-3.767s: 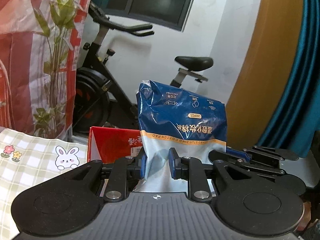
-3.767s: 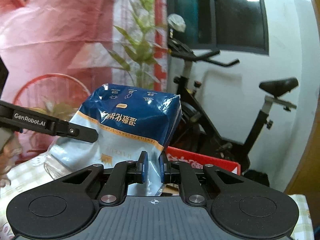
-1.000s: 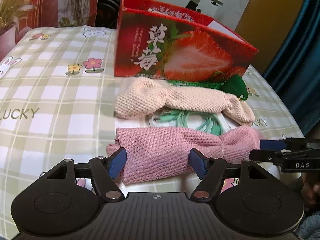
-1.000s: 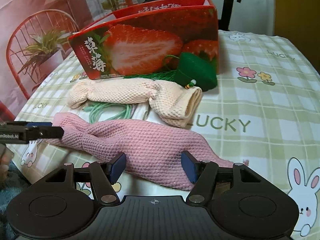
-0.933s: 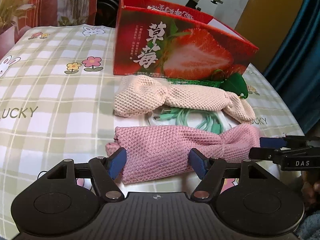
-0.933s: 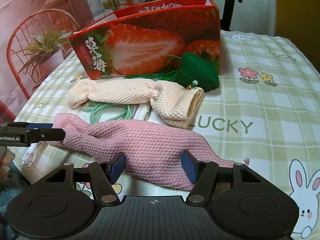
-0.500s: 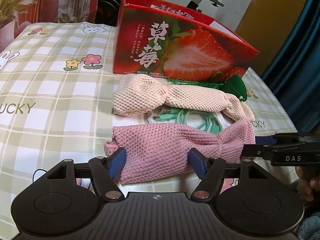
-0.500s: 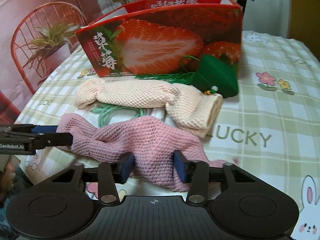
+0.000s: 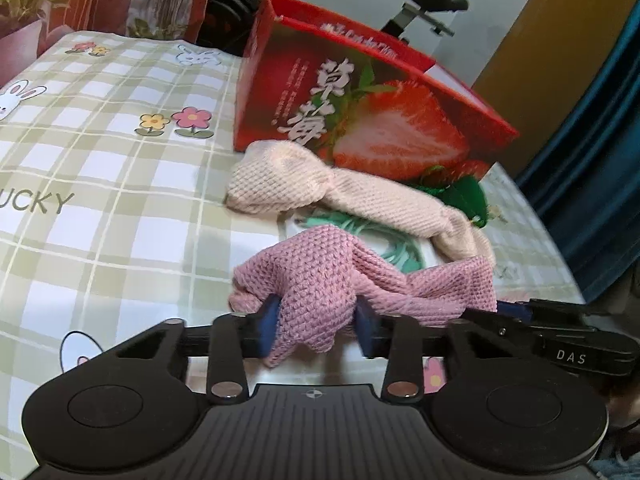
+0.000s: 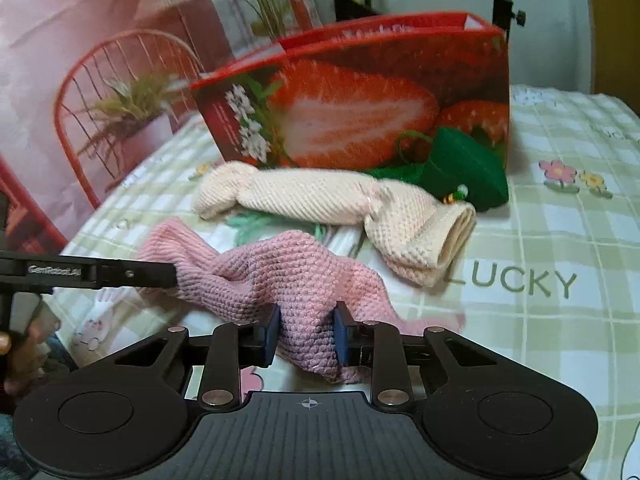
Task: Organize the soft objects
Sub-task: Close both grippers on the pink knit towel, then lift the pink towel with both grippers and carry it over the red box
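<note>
Two knitted cloths lie before one strawberry box (image 9: 372, 120) on the checked surface (image 9: 100, 200): one cream cloth (image 9: 344, 192) and one pink cloth (image 9: 320, 280). The left gripper (image 9: 316, 326) and right gripper (image 10: 306, 334) have just been closing, and each one's fingers now pinch a bunched end of the pink cloth, nearest the cameras.

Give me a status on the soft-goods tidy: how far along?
Done: nothing that shows; the strawberry box's inside is hidden. In hand: left gripper and right gripper have just closed on the pink knit cloth, bunching it. Left: cream knit cloth, green pouch and mint cable lie on the table in front of the box.
</note>
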